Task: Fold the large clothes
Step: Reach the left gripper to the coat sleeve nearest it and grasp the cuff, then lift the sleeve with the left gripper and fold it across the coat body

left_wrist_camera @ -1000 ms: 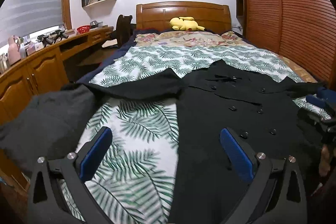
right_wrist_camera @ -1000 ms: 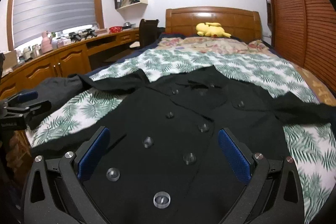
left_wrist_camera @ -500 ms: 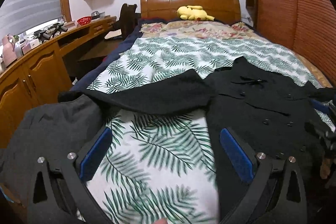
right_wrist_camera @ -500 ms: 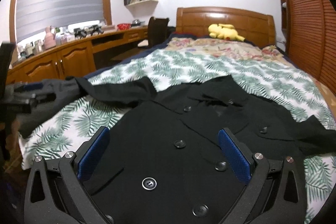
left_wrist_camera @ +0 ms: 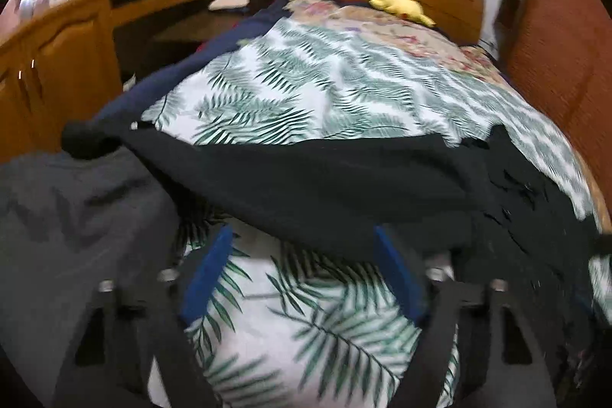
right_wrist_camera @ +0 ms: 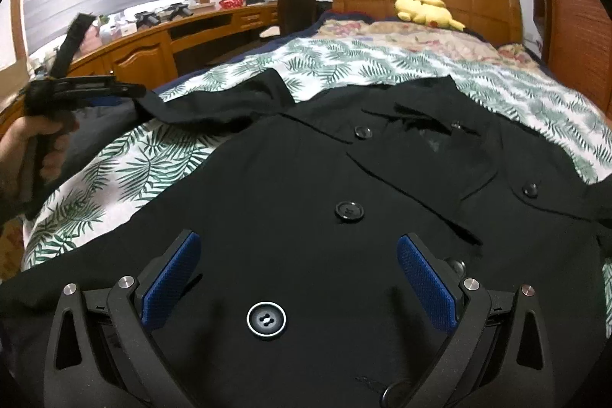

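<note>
The black double-breasted coat (right_wrist_camera: 344, 201) lies buttoned and face up on the bed's palm-leaf print cover (left_wrist_camera: 336, 90), flat so it can be folded. My left gripper (left_wrist_camera: 302, 274) comes in at the outstretched black sleeve (left_wrist_camera: 306, 182); its jaws have just been closing, but the blue pads (left_wrist_camera: 208, 274) still stand apart, with only the sleeve's lower edge at their tips and nothing pinched. My right gripper (right_wrist_camera: 298, 278) hovers spread over the coat's front, holding nothing, ready, I reckon, to steady the body.
</note>
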`<state>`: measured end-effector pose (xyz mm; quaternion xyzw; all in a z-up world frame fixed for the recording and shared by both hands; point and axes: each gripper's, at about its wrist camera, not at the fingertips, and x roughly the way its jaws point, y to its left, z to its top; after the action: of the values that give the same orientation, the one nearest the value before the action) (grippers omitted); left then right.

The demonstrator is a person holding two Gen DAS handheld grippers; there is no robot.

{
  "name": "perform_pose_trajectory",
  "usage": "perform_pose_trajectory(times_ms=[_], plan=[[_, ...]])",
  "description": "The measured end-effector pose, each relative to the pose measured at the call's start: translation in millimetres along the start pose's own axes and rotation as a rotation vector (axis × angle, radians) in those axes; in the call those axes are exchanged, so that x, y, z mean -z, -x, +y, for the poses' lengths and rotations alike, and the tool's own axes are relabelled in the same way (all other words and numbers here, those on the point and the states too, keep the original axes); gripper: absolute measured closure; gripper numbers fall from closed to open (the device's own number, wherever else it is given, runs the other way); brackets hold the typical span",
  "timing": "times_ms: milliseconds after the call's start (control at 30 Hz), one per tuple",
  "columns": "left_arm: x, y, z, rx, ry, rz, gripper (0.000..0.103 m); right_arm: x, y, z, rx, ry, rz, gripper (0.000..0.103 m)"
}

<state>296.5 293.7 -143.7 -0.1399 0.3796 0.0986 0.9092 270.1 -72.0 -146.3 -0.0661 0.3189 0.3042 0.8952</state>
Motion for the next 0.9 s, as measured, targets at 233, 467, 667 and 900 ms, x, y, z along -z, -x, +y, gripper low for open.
perform_pose_trajectory(times_ms=[233, 467, 667, 900], plan=[[-9.1, -38.6, 18.1, -0.077, 0.059, 0.046, 0.064, 0.8, -4.4, 0.5, 0.003, 0.001, 0.02, 0.0], [-23.9, -39.8, 1.3, -0.132, 0.01, 0.026, 0.103, 1.3, -4.1, -0.6, 0.001, -0.006, 0.019, 0.0], [-38.4, 7.7, -56.2, -0.073, -0.072, -0.042, 0.103, 0.2, 0.5, -4.0, -0.008, -0.027, 0.015, 0.0], [-27.2, 73.6, -146.6, 0.046, -0.226, -0.086, 0.103, -4.0, 24.3, -11.6, -0.007, -0.029, -0.002, 0.0]])
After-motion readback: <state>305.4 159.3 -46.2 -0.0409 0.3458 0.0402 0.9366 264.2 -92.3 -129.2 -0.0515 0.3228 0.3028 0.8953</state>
